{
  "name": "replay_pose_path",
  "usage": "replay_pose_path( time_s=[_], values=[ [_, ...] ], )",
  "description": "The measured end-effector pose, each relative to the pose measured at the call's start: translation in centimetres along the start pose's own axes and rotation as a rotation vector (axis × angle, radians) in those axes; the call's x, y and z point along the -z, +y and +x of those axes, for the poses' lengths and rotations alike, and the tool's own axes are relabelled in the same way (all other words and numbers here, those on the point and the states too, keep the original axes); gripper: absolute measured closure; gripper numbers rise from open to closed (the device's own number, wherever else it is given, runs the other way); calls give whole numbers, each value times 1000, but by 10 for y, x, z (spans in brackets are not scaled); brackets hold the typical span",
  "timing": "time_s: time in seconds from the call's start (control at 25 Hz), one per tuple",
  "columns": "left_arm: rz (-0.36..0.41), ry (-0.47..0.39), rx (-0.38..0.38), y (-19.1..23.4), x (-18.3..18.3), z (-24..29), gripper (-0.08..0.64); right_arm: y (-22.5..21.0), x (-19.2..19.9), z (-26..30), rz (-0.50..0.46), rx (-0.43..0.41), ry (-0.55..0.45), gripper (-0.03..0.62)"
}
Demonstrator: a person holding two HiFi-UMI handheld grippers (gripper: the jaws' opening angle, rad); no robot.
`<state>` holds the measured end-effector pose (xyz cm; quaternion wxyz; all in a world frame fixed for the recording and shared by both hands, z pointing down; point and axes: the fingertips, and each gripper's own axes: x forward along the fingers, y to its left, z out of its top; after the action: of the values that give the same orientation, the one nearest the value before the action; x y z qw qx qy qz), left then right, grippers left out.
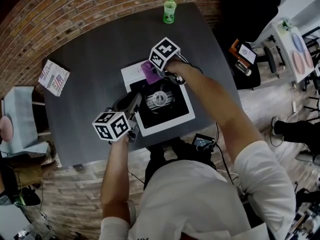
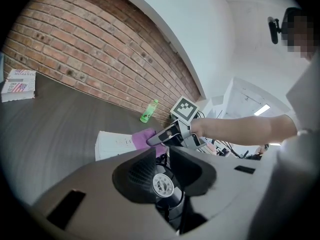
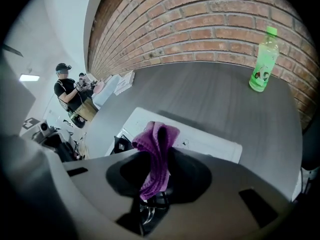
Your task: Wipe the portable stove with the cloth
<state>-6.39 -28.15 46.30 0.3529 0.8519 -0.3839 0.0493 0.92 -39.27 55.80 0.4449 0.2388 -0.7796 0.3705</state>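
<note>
A white portable stove (image 1: 179, 118) with a black round burner (image 1: 160, 98) sits on the dark table. My right gripper (image 1: 152, 74) is shut on a purple cloth (image 1: 149, 71), which it holds over the stove's far left corner. In the right gripper view the cloth (image 3: 157, 144) hangs folded between the jaws, above the stove's white top (image 3: 210, 141). My left gripper (image 1: 134, 104) hovers at the stove's near left side. Its jaws stand slightly apart with nothing between them, and the burner (image 2: 162, 184) shows through the gap. The left gripper view also shows the right gripper (image 2: 165, 135) and the cloth (image 2: 142, 136).
A green bottle (image 1: 169, 10) stands at the table's far edge by the brick wall. A printed booklet (image 1: 54, 77) lies at the table's left corner. The dark table (image 1: 95, 59) stretches left of the stove. A person stands in the distance (image 3: 67, 91).
</note>
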Motion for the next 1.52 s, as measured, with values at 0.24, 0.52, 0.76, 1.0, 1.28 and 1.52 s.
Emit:
replay_pose_path(
  time_s=[0.24, 0.52, 0.76, 1.0, 1.28, 1.52],
  values=[
    [6, 12, 6, -9, 2, 11, 469, -14, 8, -9, -25, 21, 12, 485],
    [16, 19, 11, -21, 4, 22, 469, -29, 19, -20, -65, 51, 30, 485],
    [20, 24, 10, -26, 4, 31, 469, -38, 20, -23, -65, 50, 25, 485],
    [21, 26, -1, -30, 7, 35, 469, -52, 16, -31, -36, 67, -16, 485],
    [21, 26, -11, -37, 9, 40, 469, -78, 18, -42, 1, 95, -36, 485],
    [22, 26, -20, -41, 10, 46, 469, -95, 24, -50, 32, 99, -51, 485]
  ],
)
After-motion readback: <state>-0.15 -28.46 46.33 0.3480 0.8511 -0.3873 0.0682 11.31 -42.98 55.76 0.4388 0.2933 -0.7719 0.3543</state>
